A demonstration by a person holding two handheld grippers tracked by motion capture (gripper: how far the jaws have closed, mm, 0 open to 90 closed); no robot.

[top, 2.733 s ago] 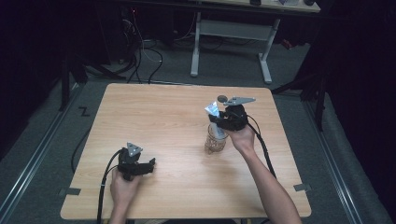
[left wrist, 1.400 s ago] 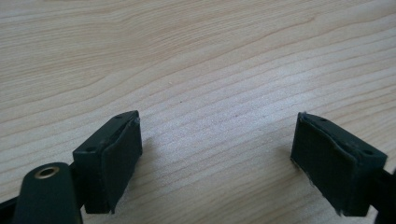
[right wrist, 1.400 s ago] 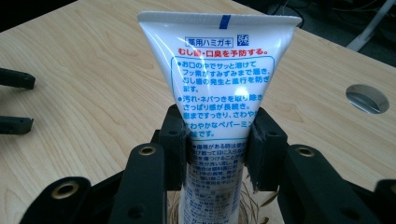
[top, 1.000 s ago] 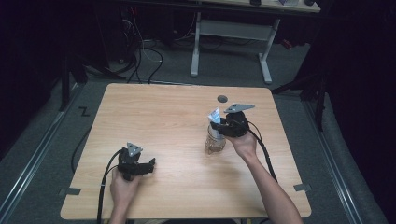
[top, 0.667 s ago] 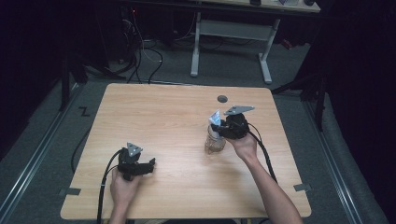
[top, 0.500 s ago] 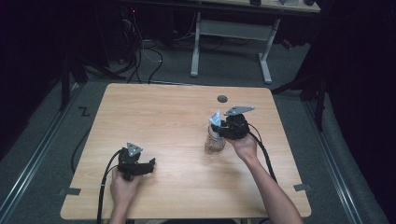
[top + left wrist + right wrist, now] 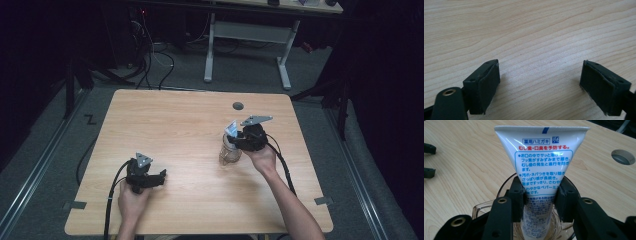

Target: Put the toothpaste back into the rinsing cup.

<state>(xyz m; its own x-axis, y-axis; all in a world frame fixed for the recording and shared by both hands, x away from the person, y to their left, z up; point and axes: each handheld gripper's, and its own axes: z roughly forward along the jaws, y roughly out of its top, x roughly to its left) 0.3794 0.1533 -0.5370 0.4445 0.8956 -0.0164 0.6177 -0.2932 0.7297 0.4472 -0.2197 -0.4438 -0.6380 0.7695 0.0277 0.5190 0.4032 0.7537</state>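
Observation:
A white toothpaste tube (image 7: 541,170) with blue and red print stands cap-down in a clear glass cup (image 7: 481,207). My right gripper (image 7: 540,195) is shut on the tube, its pads pressing both sides just above the cup's rim. In the high view the right gripper (image 7: 236,140) sits over the cup (image 7: 229,156) right of the table's middle, and the tube's flat end (image 7: 231,129) sticks up. My left gripper (image 7: 159,177) rests at the front left, and its jaws stand wide apart. In its own view the left gripper (image 7: 540,85) has only bare wood between its pads.
The wooden table (image 7: 175,125) has a round cable hole (image 7: 238,106) near its far edge, also seen as the hole (image 7: 623,157) beyond the tube. The left gripper's jaw tips (image 7: 427,160) show far off. A white desk frame (image 7: 245,50) stands behind the table.
Since the earliest frame my right gripper has come slightly nearer and lower with the tube, uncovering the table's hole. Over the last second nothing has moved.

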